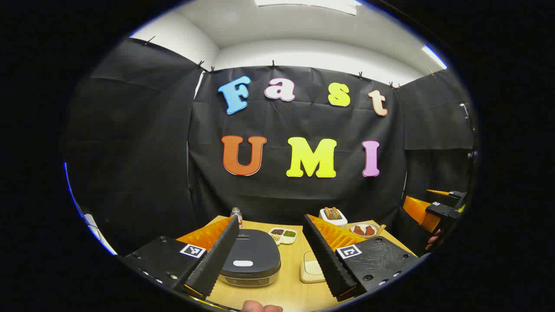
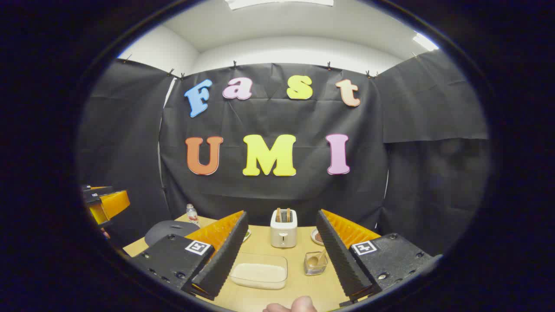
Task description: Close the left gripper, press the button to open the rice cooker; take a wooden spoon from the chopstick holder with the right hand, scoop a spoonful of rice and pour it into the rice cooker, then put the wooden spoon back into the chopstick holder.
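The dark grey rice cooker (image 1: 249, 260) sits shut on the wooden table (image 1: 290, 290), with a white button (image 1: 243, 263) at the front of its lid. My left gripper (image 1: 271, 219) is open above and in front of it, holding nothing. A clear container of rice (image 2: 260, 271) lies on the table between the fingers of my open right gripper (image 2: 282, 213). Just right of the container stands the chopstick holder (image 2: 315, 264) with the wooden spoon (image 2: 318, 258) in it. The rice cooker (image 2: 169, 227) also shows at the left of the right gripper view.
A white toaster (image 2: 283, 227) with bread stands at the back of the table. Near it are a plate of food (image 1: 364, 229), a divided seasoning dish (image 1: 283, 235) and a small bottle (image 1: 236, 215). The other gripper (image 2: 102, 201) hovers off the table's left edge.
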A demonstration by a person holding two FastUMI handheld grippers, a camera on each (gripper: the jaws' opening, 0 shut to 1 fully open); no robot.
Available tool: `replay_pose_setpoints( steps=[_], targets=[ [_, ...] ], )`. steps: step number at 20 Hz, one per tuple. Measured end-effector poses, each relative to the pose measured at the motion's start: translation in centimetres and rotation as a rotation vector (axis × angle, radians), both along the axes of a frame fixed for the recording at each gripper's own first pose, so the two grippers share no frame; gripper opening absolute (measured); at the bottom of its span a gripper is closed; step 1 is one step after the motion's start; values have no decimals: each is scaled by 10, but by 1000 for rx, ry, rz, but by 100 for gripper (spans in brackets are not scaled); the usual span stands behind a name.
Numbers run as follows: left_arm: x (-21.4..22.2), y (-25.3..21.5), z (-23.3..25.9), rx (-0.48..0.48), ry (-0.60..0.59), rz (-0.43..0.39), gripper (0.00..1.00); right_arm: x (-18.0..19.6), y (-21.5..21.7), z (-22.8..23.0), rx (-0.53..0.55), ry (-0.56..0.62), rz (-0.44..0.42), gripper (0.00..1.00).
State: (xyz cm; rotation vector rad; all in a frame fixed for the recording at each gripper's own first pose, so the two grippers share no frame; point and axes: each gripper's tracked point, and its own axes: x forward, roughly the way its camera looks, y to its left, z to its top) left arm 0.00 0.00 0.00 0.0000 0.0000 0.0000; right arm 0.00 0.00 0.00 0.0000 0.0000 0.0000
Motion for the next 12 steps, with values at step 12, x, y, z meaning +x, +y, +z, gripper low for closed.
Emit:
replay_pose_setpoints(
  steps=[12],
  targets=[
    [2, 6, -6, 22, 5, 51, 94, 14, 13, 4, -13, 0, 61, 100]
  ],
)
